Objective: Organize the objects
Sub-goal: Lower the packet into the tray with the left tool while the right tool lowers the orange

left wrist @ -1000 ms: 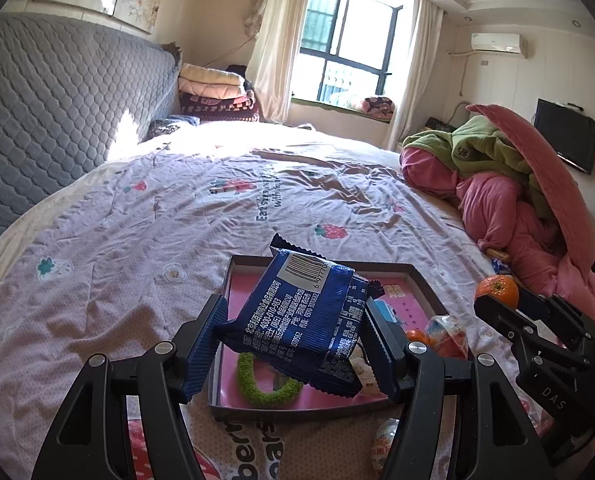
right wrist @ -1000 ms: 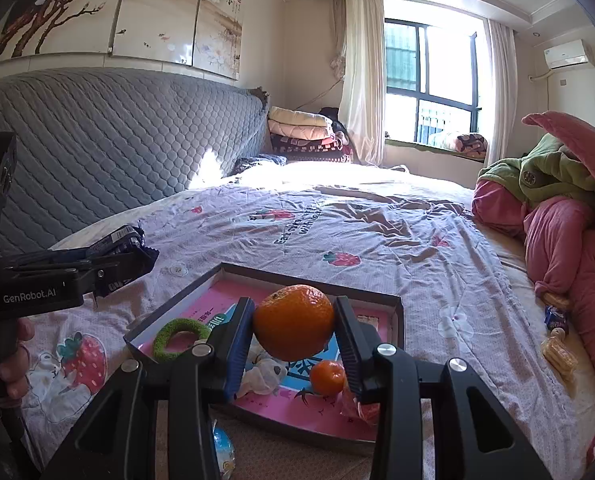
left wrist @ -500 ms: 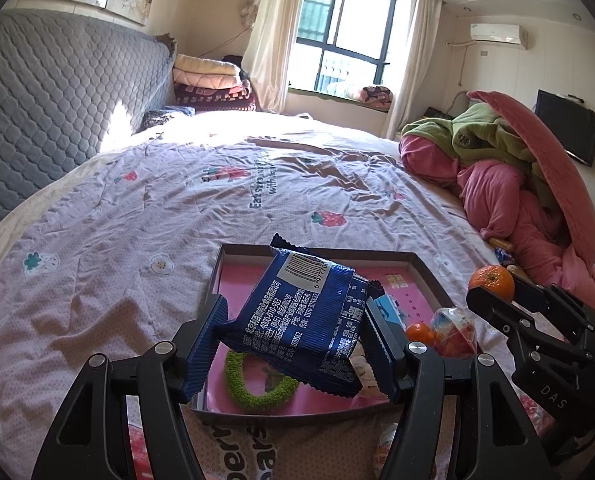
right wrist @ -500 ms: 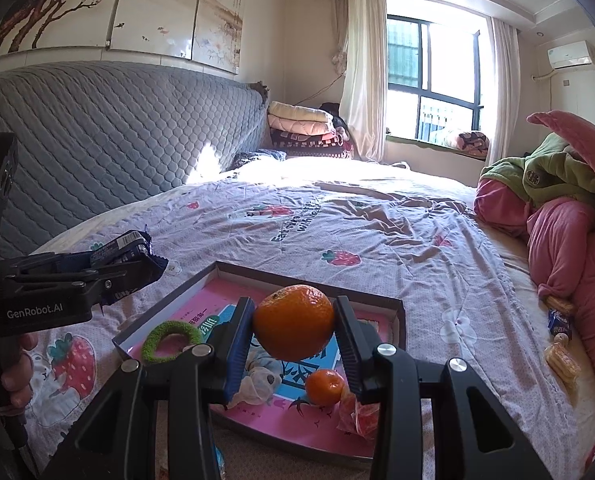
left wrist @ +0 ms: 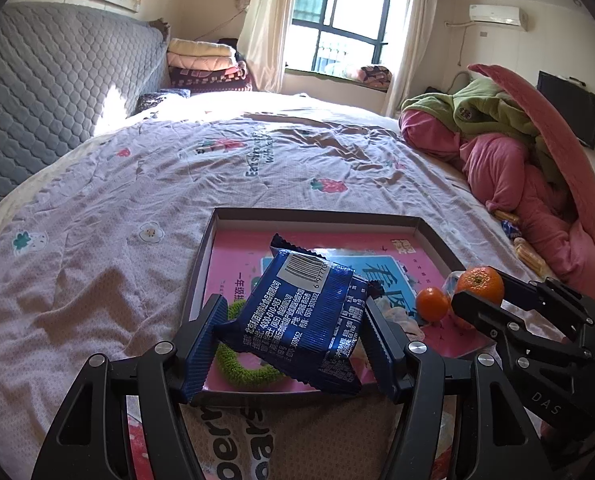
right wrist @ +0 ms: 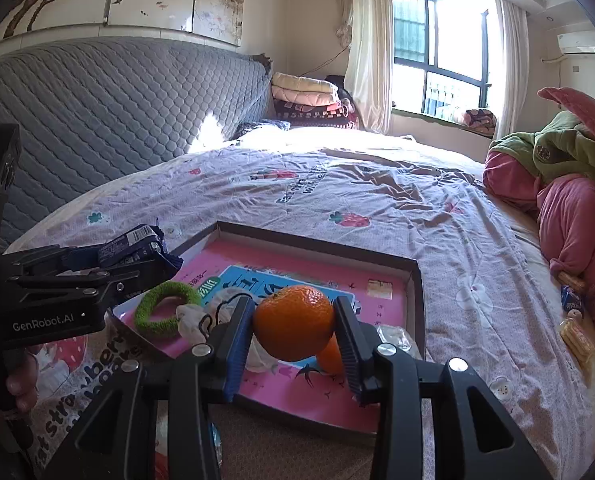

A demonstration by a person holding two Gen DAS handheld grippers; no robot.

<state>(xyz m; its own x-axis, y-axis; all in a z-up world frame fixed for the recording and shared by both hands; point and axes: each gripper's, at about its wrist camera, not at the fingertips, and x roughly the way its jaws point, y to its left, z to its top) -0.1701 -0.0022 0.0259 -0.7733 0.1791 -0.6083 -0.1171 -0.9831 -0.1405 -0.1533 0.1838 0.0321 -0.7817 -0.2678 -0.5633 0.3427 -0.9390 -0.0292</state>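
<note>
— Above the near half of the tray, that's where the blue snack packet hangs, pinched across its width by the left gripper. Its long axis runs away from the tongs, barcode end farthest out and tipped up.

— And the big orange?

— Clamped between the blue pads of the right gripper, over the tray's near right part. Neither thing touches the tray floor as far as I can tell.

— What lies straight underneath?

— Under the packet, the green fuzzy ring and some crumpled white wrapping. Under the orange, a smaller orange just beside a clear wrapped piece. So both drop spots are partly taken.

— Which hand goes first, you think?

— Hard to call — both sit over the tray, side by side, left one to the left. The open pink floor lies farther out, toward the far rim. My guess is each load wants carrying forward along its gripper's own line before letting go, or it lands on what's already there.

— Outside the tray?

— Only the printed bedspread, and a pink quilt heap off right.
</note>
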